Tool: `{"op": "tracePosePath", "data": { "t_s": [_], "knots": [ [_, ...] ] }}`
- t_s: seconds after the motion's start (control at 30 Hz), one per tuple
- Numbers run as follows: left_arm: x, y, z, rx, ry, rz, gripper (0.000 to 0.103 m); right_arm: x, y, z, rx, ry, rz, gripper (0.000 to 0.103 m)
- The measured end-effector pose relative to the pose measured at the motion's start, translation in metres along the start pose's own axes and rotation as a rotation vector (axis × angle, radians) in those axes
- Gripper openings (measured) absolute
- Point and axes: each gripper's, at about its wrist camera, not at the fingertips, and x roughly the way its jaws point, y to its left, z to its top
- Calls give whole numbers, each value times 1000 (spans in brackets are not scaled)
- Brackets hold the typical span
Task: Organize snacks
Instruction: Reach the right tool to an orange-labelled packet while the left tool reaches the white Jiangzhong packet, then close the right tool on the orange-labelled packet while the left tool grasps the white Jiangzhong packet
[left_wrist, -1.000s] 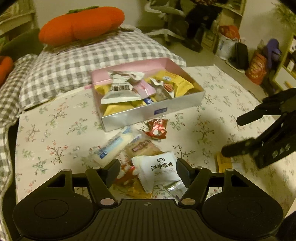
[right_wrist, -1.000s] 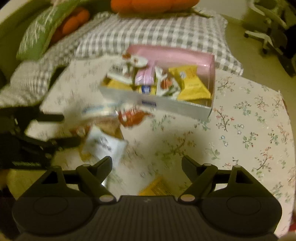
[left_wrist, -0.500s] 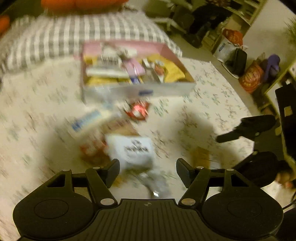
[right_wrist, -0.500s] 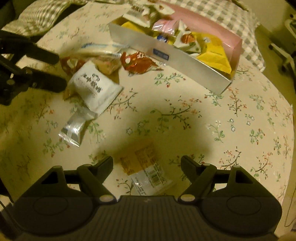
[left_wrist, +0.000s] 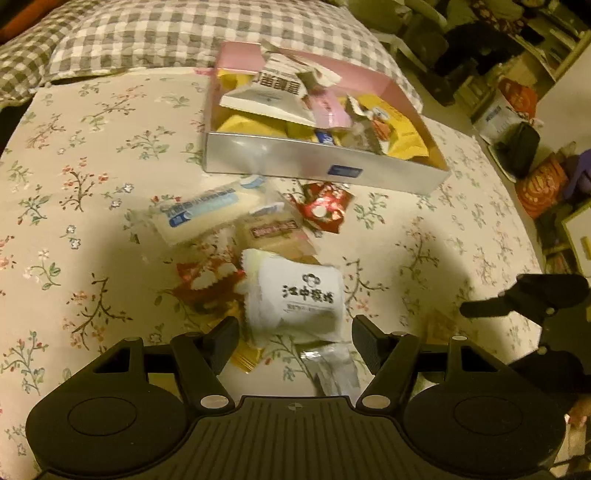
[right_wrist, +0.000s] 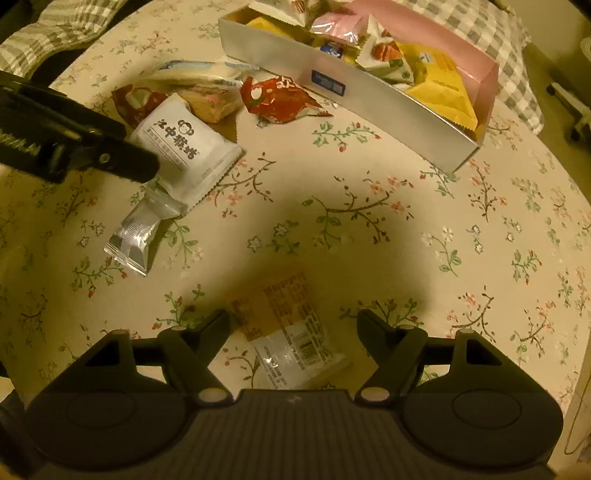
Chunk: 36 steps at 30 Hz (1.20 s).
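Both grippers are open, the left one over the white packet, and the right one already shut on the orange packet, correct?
Not quite. The right gripper is open too, straddling the orange packet without gripping it, as the right wrist view shows. The left gripper is open at the white packet.

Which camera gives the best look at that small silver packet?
The right wrist view: the silver packet lies whole and sharp, its top tucked under the white packet. The left wrist view shows it blurred, near the fingers.

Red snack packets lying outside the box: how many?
2: one red packet before the box front wall, another partly buried left of the white packet. More may be hidden.
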Motion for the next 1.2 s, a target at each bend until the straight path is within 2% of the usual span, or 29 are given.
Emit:
{"op": "tracePosePath", "data": {
  "t_s": [0.27,0.47,0.57,0.6,0.67,0.87,1.2],
  "knots": [
    [2,3,4,-5,-14,15,68,3,-6,-3,11,-16,49,65],
    [3,2,4,0,-11,17,69,1,-3,-4,2,-25,67,58],
    [3,3,4,2,-16,22,69,-1,-3,-4,19,-21,78,46],
    [2,3,5,5,-20,25,70,-2,-4,-3,37,-21,88,39],
    [3,3,5,13,-22,32,70,-3,-6,-2,71,-19,114,38],
    [4,2,5,21,-22,31,70,-4,-7,1,111,-19,109,36],
    [15,-3,9,43,-24,18,73,-14,-2,8,129,-68,99,36]
  ]
}}
